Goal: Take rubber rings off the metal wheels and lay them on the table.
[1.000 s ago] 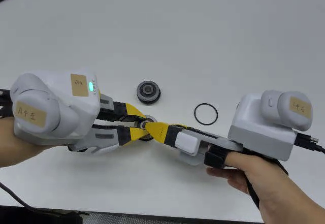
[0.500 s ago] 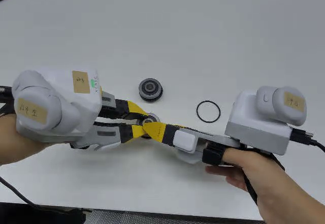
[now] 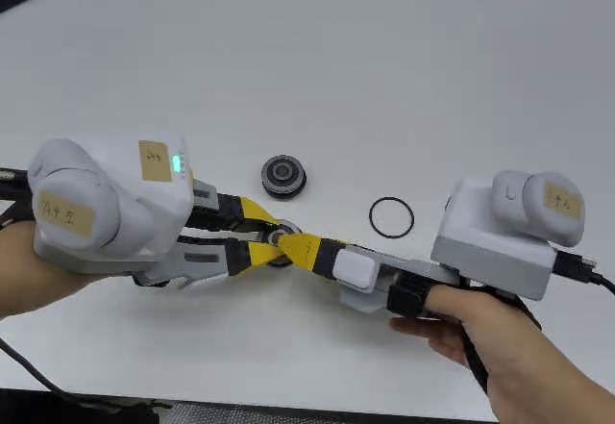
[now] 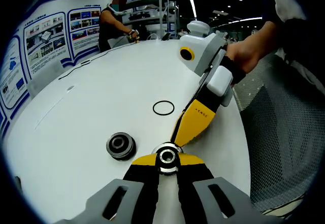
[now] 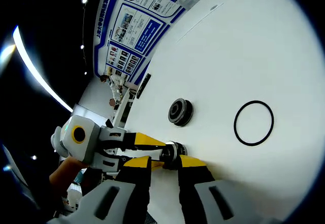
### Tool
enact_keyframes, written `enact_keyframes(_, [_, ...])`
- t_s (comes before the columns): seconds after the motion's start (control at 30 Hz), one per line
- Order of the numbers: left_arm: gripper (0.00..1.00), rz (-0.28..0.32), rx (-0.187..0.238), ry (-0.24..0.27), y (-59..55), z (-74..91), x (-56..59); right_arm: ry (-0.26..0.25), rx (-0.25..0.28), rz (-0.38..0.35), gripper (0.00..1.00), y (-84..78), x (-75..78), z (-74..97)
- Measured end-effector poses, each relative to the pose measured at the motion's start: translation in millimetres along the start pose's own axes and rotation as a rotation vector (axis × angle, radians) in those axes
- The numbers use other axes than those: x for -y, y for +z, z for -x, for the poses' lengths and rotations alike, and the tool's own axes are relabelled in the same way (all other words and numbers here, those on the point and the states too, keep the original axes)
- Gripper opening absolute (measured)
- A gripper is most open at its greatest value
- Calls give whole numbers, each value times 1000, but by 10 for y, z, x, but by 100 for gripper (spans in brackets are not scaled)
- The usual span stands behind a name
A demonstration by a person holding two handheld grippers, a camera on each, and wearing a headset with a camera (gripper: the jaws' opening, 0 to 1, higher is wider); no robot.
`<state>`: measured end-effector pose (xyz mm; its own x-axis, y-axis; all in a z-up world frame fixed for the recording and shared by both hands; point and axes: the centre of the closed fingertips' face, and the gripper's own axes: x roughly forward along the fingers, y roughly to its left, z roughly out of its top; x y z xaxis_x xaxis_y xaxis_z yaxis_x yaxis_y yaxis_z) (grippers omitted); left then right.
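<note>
Two grippers stay locked on one small silver metal wheel (image 4: 167,157): left gripper (image 3: 258,235) clamped across it, right gripper (image 3: 300,247) pinching its rim. Nothing has come free this past second, so stripping remains. One loose black rubber ring (image 3: 391,217) lies near the right gripper.

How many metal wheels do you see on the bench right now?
2. The free wheel sits on the table beyond the grippers; the held wheel is clamped in the left gripper fingers, right gripper touching it.
</note>
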<state>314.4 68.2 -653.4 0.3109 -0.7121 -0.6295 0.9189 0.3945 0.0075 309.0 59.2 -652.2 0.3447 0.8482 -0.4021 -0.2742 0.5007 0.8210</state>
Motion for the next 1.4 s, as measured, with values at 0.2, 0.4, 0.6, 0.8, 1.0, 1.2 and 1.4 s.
enact_keyframes(0.2, [13,3,3,3,5,3,1,-46,-1,1,10,0,98,-16])
enact_keyframes(0.4, [13,4,6,6,0,6,-3,-70,-5,8,2,10,128,-23])
enact_keyframes(0.6, [13,11,10,8,-4,9,-8,-85,-4,29,2,23,107,-11])
enact_keyframes(0.8, [13,8,3,12,-12,7,-11,-98,-6,9,1,33,81,-14])
enact_keyframes(1.0, [13,5,1,11,-20,7,-13,-100,-12,19,1,30,74,-15])
enact_keyframes(1.2, [13,0,-9,14,-26,5,-18,-110,-21,81,1,26,41,-41])
enact_keyframes(1.4, [13,-1,-12,17,-32,7,-20,-113,-22,97,1,19,50,-41])
